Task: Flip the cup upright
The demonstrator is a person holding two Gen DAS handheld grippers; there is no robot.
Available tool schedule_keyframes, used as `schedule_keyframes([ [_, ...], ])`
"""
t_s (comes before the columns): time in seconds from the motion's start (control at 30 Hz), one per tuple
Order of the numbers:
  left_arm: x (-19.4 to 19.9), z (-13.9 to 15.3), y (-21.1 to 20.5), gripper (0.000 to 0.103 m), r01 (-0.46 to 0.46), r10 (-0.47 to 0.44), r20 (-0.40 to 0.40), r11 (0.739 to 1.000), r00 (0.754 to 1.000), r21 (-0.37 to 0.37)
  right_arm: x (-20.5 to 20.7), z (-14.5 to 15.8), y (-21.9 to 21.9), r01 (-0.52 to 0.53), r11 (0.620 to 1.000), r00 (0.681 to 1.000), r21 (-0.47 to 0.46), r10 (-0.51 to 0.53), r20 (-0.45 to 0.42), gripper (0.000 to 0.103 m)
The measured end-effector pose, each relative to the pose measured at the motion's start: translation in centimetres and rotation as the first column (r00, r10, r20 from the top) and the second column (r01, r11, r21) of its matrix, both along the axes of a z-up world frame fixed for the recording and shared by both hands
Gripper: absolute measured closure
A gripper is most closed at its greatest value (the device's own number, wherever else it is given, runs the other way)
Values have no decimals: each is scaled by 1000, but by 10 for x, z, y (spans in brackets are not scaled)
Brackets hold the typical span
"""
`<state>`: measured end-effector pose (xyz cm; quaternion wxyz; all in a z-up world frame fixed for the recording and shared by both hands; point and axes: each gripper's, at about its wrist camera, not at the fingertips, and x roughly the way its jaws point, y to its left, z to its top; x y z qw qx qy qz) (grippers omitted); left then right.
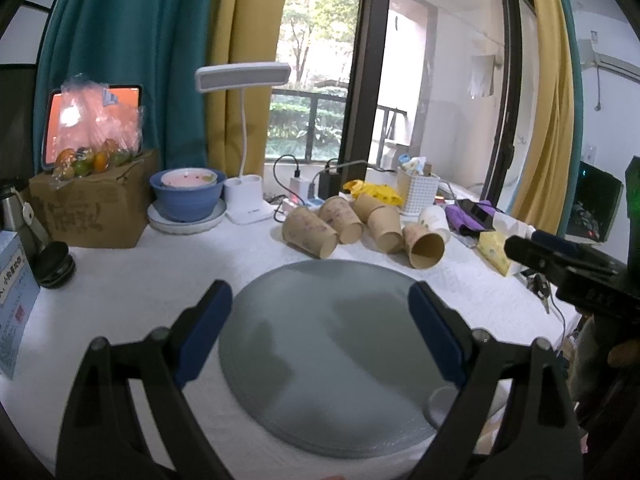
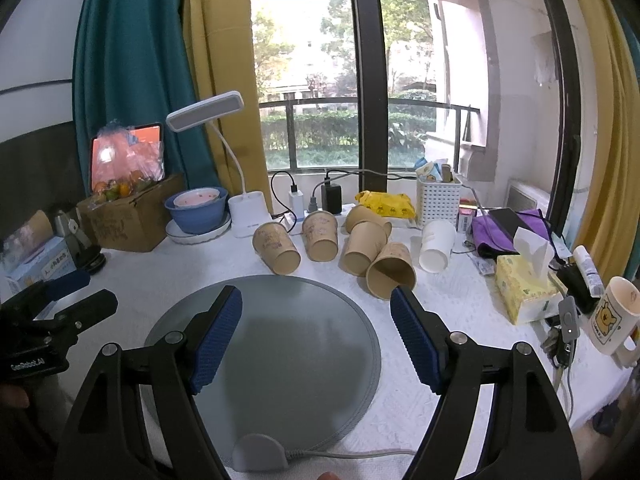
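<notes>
Several brown paper cups lie on their sides behind a round grey mat [image 2: 280, 344]; the nearest brown cup [image 2: 391, 270] has its mouth facing me, and it shows in the left wrist view [image 1: 424, 246]. A white paper cup [image 2: 436, 246] lies on its side to their right. My right gripper [image 2: 316, 332] is open and empty above the mat, just short of the nearest cup. My left gripper [image 1: 320, 328] is open and empty over the mat [image 1: 332, 360]. Each gripper shows in the other's view, the right one [image 1: 560, 260] and the left one [image 2: 72, 300].
A blue bowl [image 2: 198, 210], white desk lamp [image 2: 244, 208], cardboard box with fruit [image 2: 128, 216] and power strip stand at the back. A white basket [image 2: 438, 196], tissue box [image 2: 524, 284], purple cloth [image 2: 504, 232] and bear mug [image 2: 614, 316] are at the right.
</notes>
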<state>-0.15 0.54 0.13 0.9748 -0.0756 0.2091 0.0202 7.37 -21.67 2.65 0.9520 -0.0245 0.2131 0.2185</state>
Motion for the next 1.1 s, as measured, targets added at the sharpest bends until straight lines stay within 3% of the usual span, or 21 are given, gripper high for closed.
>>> schedule_keyframes([
  [0.67,2,1,5,12,-11,11,23,1000,1000,-3,7,-1,6,-9,1000,1000,0,9,-9,24],
  [1.1,26,2,-1,12,1,-1,-20,1000,1000,20,31,-5,-3,4,1000,999,25,-3,-41,24],
])
